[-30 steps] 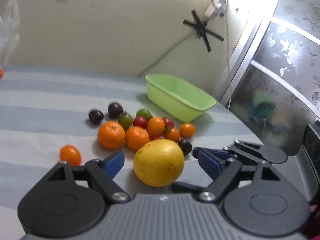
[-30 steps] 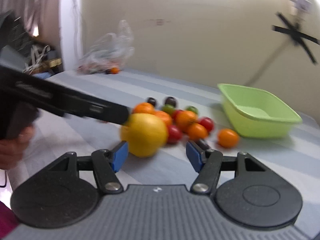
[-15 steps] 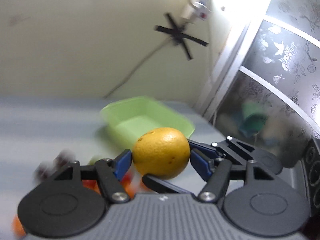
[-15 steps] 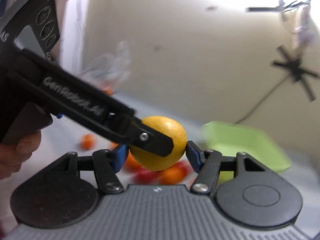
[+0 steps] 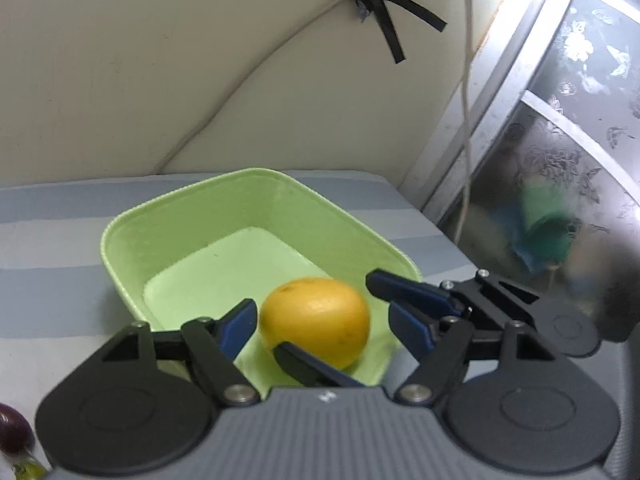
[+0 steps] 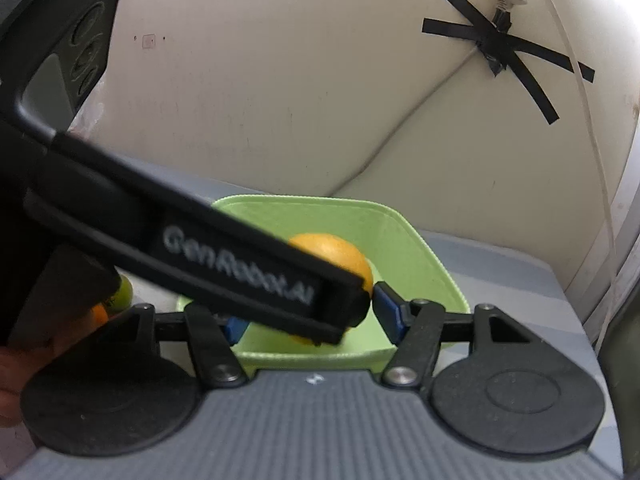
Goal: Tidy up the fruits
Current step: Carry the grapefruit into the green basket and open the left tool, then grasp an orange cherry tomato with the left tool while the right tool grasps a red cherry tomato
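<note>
Carried from the worktop pile, the yellow citrus (image 5: 314,320) now sits in the green basin (image 5: 120,232), both grippers' jaws apart; next, withdraw for another fruit.

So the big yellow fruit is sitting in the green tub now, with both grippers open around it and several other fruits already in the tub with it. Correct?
Not quite. The left wrist view shows the yellow fruit alone in the green tub; the rest of the tub floor is bare. The remainder holds: the left gripper and the right gripper are both open around the fruit.
</note>
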Demonstrator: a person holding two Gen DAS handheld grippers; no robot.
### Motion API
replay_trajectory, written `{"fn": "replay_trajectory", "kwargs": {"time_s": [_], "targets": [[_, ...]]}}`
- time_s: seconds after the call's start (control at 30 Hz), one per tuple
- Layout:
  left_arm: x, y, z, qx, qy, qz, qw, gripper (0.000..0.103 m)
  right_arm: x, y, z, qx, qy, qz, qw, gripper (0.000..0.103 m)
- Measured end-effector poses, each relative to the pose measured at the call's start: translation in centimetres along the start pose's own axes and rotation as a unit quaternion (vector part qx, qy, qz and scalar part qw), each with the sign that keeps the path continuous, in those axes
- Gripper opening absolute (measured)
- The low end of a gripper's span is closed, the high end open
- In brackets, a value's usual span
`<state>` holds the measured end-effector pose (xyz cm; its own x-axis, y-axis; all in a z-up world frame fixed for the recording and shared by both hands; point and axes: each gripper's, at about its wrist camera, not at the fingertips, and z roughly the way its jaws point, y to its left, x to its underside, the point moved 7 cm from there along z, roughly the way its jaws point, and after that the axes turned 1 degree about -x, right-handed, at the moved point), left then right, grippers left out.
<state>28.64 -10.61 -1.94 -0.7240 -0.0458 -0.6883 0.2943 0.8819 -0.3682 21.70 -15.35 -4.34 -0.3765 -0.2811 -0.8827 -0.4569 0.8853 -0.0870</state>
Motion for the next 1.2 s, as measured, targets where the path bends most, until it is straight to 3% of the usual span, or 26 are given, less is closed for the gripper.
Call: {"fn": "replay_trajectory", "kwargs": {"time_s": [0.1,0.2,0.3,0.37,0.5,0.63,0.77,1.03,1.1,1.2], "targets": [[-0.5,-0.4,-2.7,0.011,-0.020,-0.006,0.9997,0.075,-0.7,-0.3,-0.9,0.003,-0.019,0.009,1.000,0.070],[-0.3,-0.5,-9.2,0.042,-0.080,-0.002,0.9959,0.075,-0.8,-0.1,-3.3,0.010,-0.054,0.018,0.998,0.067],[2.0,1.3,-17.2,0.045,-0.145,0.003,0.9885,0.076,0.1,0.9,-8.0,-0.017,-0.096,0.055,0.994,0.053],[4.4,3.3,-21.7,0.011,-0.175,0.010,0.9845,0.080,1.5,2.0,-10.2,-0.042,-0.102,0.080,0.991,0.039],[10.3,7.8,-26.6,-0.114,-0.177,0.020,0.9774,0.081,4.2,6.5,-12.5,-0.114,-0.091,0.123,0.982,0.036],[14.7,10.6,-26.8,-0.159,-0.153,0.000,0.9754,0.081,4.9,11.7,-11.8,-0.159,-0.066,0.089,0.981,0.035],[15.6,11.6,-24.3,-0.170,-0.131,0.009,0.9765,0.079,5.2,16.6,-10.5,-0.165,-0.041,0.020,0.985,0.035],[16.1,14.0,-21.1,-0.181,-0.103,0.008,0.9781,0.077,4.0,18.1,-8.0,-0.083,-0.028,-0.046,0.995,0.035],[16.5,14.3,-20.7,-0.185,-0.095,0.011,0.9781,0.070,4.2,17.6,-6.8,-0.059,-0.018,-0.053,0.997,0.035],[16.8,14.5,-20.4,-0.175,-0.087,0.007,0.9807,0.060,4.5,17.1,-5.8,-0.055,-0.001,-0.040,0.998,0.036]]}}
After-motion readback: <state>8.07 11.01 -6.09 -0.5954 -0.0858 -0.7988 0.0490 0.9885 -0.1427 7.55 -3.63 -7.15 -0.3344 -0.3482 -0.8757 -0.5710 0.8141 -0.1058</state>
